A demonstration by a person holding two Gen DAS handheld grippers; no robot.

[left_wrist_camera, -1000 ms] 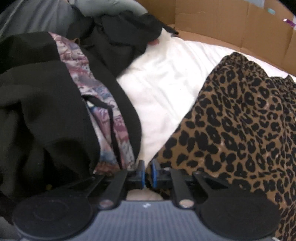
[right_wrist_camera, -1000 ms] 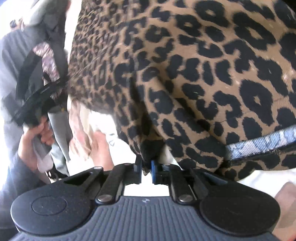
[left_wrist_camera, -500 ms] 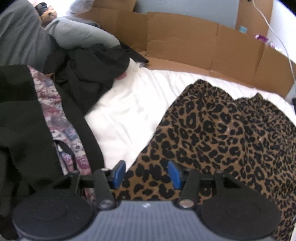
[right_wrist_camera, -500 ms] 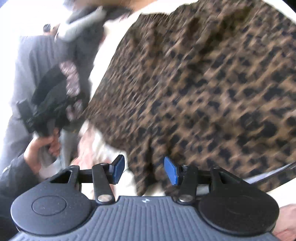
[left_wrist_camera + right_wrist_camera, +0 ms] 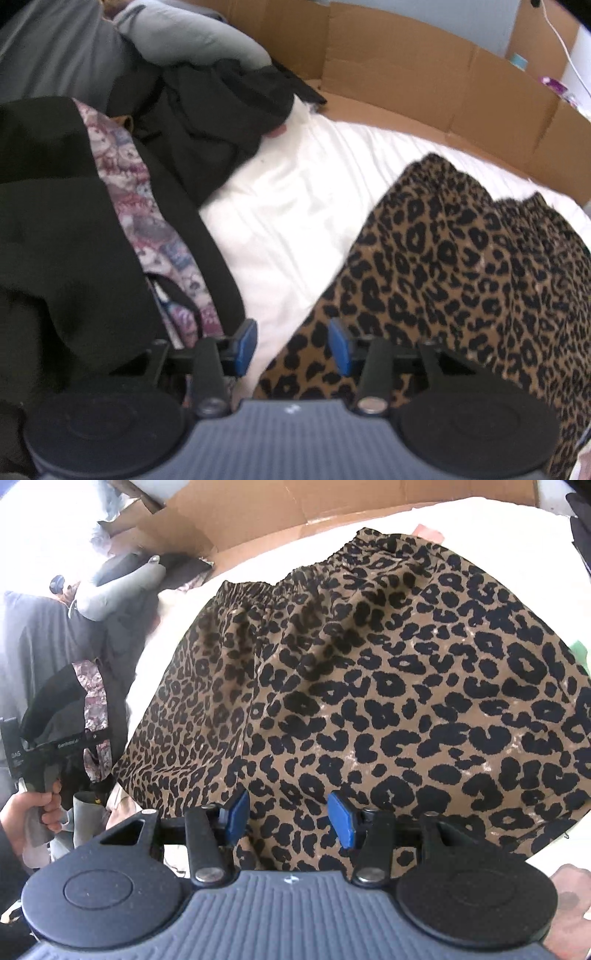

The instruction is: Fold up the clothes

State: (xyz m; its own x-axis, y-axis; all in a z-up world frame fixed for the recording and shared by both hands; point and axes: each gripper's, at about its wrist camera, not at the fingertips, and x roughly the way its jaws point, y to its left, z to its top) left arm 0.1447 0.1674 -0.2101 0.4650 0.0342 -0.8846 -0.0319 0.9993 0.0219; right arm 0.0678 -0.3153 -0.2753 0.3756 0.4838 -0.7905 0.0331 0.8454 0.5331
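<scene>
Both hand-held grippers, left (image 5: 291, 345) and right (image 5: 288, 818), gape empty over the leopard skirt (image 5: 369, 701), waistband pointing away.

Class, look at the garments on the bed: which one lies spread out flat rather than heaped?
The leopard-print garment, lying spread on the white sheet with its gathered waistband away from the tools. The black clothes sit heaped at the side.

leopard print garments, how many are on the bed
1. The leopard garment lies flat on the white sheet, its elastic waistband toward the cardboard. The dark clothes pile on the left may hide others.
</scene>
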